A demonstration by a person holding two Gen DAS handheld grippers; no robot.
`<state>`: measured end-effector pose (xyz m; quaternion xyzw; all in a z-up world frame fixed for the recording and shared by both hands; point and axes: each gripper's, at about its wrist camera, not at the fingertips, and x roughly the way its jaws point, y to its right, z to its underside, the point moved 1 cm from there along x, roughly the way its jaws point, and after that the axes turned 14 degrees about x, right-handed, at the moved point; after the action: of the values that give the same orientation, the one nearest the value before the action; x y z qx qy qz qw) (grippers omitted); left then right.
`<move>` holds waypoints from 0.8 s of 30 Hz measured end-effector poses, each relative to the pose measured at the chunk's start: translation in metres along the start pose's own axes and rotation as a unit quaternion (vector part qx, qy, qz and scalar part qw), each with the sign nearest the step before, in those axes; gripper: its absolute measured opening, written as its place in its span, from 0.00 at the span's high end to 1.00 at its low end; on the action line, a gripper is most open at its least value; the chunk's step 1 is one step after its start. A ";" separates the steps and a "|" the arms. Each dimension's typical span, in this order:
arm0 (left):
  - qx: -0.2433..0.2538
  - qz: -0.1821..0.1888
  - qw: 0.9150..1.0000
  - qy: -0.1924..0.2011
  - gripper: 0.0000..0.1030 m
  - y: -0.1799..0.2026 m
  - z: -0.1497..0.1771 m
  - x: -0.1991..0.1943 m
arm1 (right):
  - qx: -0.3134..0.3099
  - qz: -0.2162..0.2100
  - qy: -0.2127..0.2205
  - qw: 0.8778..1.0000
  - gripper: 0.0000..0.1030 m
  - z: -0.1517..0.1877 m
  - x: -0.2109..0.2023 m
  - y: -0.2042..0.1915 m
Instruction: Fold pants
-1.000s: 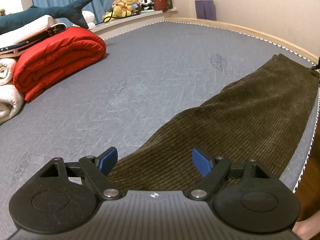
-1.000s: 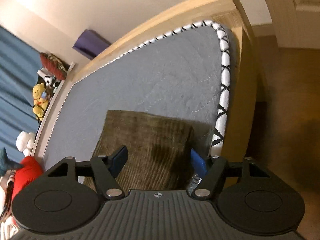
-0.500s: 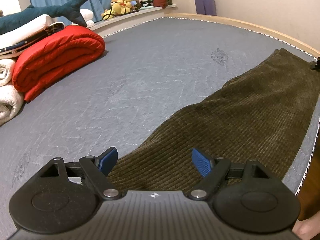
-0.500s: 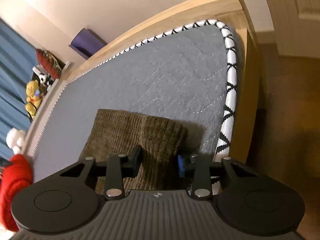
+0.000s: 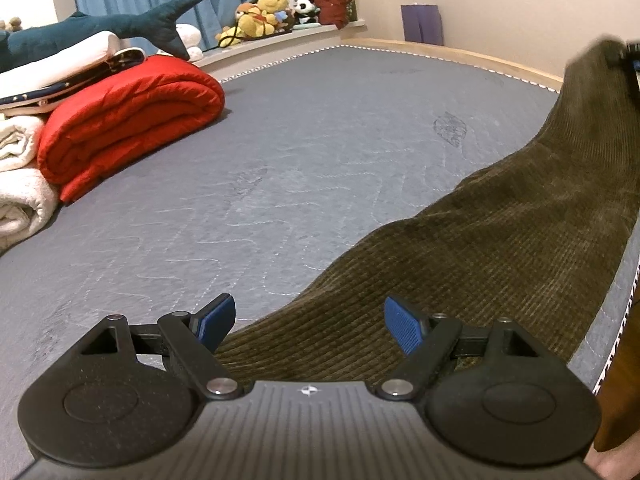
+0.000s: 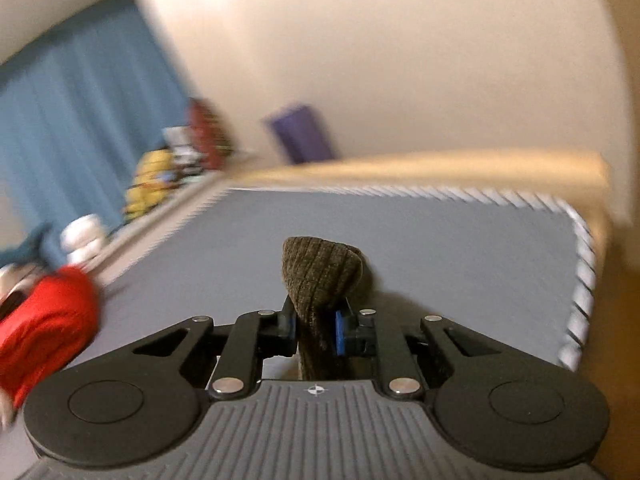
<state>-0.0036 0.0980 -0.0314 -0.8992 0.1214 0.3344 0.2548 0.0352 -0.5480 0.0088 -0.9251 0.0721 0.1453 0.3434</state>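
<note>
Dark olive corduroy pants (image 5: 480,256) lie along the right side of a grey mattress (image 5: 280,168). My left gripper (image 5: 308,320) is open, low over the near end of the pants, its blue pads either side of the cloth without pinching it. My right gripper (image 6: 316,326) is shut on the far end of the pants (image 6: 320,276), which bunches up between the pads. In the left wrist view that far end (image 5: 600,80) hangs lifted off the mattress at the upper right.
A folded red quilt (image 5: 128,120), white blankets (image 5: 20,200) and a plush shark (image 5: 100,32) sit at the left. Soft toys (image 5: 272,12) line the far ledge. The wooden bed frame (image 6: 440,172) and the mattress's right edge (image 5: 612,312) are close.
My right gripper closed on the pants' far end and lifted it up off the mattress, swinging its view upward. My left gripper stayed open in place over the near end.
</note>
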 end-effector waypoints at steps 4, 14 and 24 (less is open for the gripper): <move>-0.011 -0.004 1.000 -0.003 0.17 -0.006 0.003 -0.001 | -0.179 -0.119 0.004 0.977 0.83 0.051 -0.044 -0.113; -0.037 -0.009 0.999 -0.024 0.17 -0.023 0.015 0.006 | -0.509 -0.300 -0.274 0.759 0.81 0.315 -0.092 -0.214; -0.074 0.012 0.996 -0.038 0.17 -0.034 0.017 0.017 | -0.441 -0.318 -0.321 0.775 0.48 0.287 -0.087 -0.199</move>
<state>0.0131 0.1346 -0.0405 -0.9007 0.0974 0.3792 0.1880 -0.0641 -0.2070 -0.0482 -0.8451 -0.4128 0.3319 -0.0727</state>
